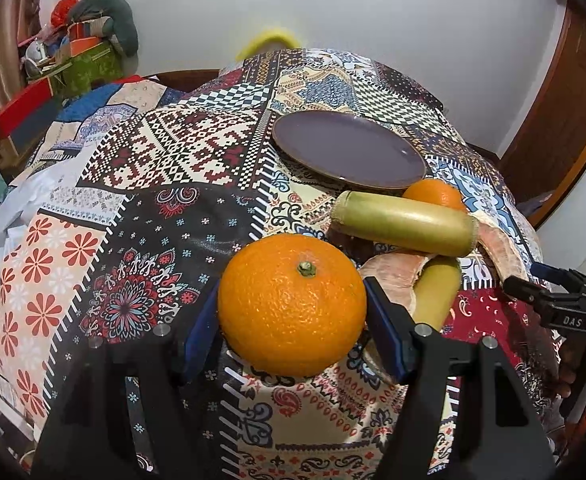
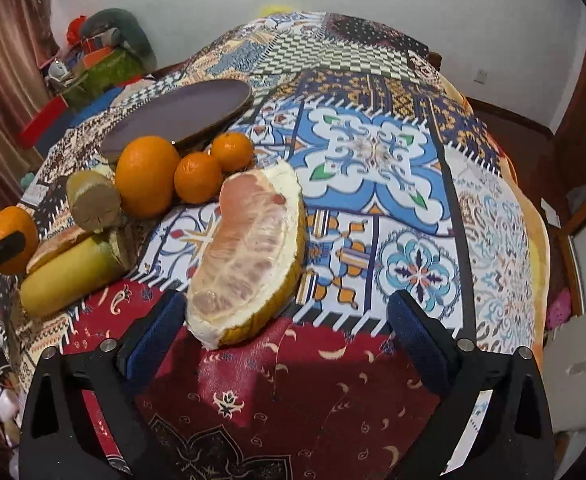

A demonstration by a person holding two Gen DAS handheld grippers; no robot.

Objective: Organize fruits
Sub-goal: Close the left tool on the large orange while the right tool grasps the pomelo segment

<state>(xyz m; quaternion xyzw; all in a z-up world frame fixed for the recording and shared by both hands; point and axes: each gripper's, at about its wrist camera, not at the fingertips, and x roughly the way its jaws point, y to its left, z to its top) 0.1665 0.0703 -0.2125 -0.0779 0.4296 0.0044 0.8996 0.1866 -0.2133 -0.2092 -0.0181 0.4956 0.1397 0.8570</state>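
The left gripper (image 1: 293,312) clamps an orange (image 1: 292,305) above the patchwork-covered bench (image 1: 165,216), near the purple plate (image 1: 349,150). The right gripper (image 2: 289,320) stands wide apart around a pomelo wedge (image 2: 249,256).

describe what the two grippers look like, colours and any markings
Both are matte black plastic frames with silver bolt heads and blue rubber pads on the fingers. The left gripper and right gripper match. The right one, seen side-on, bears white "DAS" lettering and a green light.
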